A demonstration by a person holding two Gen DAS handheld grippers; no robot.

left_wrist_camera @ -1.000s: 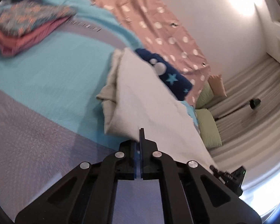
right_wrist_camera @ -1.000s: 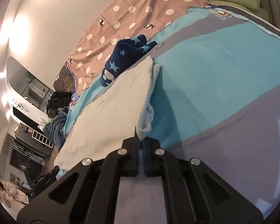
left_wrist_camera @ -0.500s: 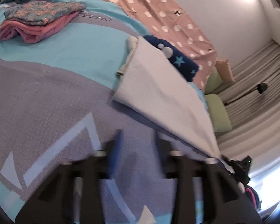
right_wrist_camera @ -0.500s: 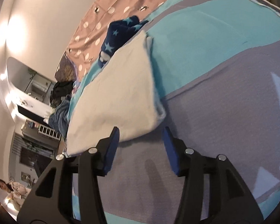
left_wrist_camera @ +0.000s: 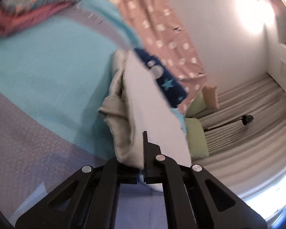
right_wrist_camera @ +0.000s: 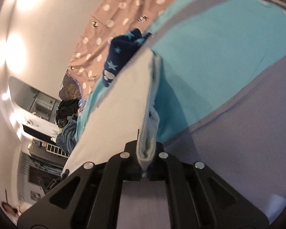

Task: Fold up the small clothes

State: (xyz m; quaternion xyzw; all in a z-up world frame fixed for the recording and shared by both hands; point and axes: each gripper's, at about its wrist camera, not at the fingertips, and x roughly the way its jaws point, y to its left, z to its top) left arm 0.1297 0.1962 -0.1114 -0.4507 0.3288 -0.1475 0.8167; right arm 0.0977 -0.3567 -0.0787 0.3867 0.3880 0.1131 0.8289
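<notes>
A cream white garment (left_wrist_camera: 143, 103) hangs stretched between my two grippers above the bed. My left gripper (left_wrist_camera: 142, 158) is shut on one bunched corner of it. In the right wrist view the same garment (right_wrist_camera: 120, 114) runs away from the camera, and my right gripper (right_wrist_camera: 145, 152) is shut on its other corner. A navy star-print garment (left_wrist_camera: 165, 80) lies behind it on the bed, also in the right wrist view (right_wrist_camera: 122, 57).
The bed cover (left_wrist_camera: 47, 72) is turquoise and grey. A folded stack of patterned and pink clothes (left_wrist_camera: 24, 9) lies at the far left. A pink dotted sheet (left_wrist_camera: 162, 28) runs along the wall. Green cushions (left_wrist_camera: 196, 137) lie beyond the bed. Dark clothes (right_wrist_camera: 66, 110) are piled at the bed's far end.
Half a second ago both grippers were open and the garment lay flat on the bed. Now both are shut on its corners again and hold it lifted.
</notes>
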